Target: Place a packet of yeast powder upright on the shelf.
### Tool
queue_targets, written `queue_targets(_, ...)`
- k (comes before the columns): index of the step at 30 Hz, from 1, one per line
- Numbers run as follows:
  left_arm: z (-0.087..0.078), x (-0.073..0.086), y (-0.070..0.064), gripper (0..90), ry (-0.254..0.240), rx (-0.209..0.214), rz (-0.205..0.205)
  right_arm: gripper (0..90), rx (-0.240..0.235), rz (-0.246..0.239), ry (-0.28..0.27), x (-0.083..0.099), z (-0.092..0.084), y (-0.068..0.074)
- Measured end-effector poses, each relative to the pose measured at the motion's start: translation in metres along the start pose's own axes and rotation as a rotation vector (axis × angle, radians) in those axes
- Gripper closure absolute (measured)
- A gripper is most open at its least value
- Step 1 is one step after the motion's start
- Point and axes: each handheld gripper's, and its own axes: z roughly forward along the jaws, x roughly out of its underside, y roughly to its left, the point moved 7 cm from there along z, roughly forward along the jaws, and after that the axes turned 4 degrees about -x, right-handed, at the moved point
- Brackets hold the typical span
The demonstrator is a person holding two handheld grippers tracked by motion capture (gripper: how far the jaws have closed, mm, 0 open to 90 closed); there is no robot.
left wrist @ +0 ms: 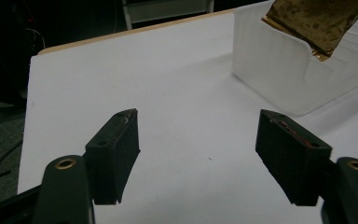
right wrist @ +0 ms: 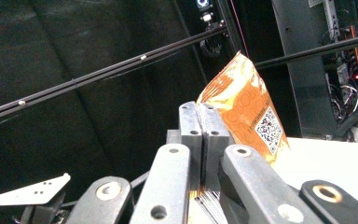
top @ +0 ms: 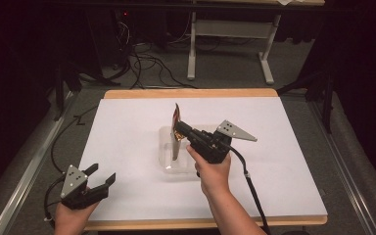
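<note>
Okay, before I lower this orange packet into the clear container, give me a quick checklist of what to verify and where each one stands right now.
1. Grip on the packet: the right gripper is shut on the orange packet, jaws pressed together in the right gripper view. Ok.
2. Packet over the clear container: in the high view it stands upright within the container's outline. Ok.
3. Packet clear of the container floor: its lower end is hard to read against the clear plastic. Cannot tell.
4. Left gripper out of the way: open, at the table's near left corner, apart from the container. Ok.
5. Container empty: nothing else seen inside, but its far side is hidden. Cannot tell.
</note>
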Motion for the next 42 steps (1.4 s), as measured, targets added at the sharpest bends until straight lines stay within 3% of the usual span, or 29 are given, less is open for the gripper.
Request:
queue_targets(22,0.000,0.000,-0.002,30.7,-0.001,0.004,0.000,90.0,0.014,0.012,0.011,0.012,0.002,-0.006)
queue_targets(42,-0.001,-0.001,0.000,30.7,-0.008,0.003,-0.002,90.0,0.031,0.031,0.056,0.028,0.010,-0.013)
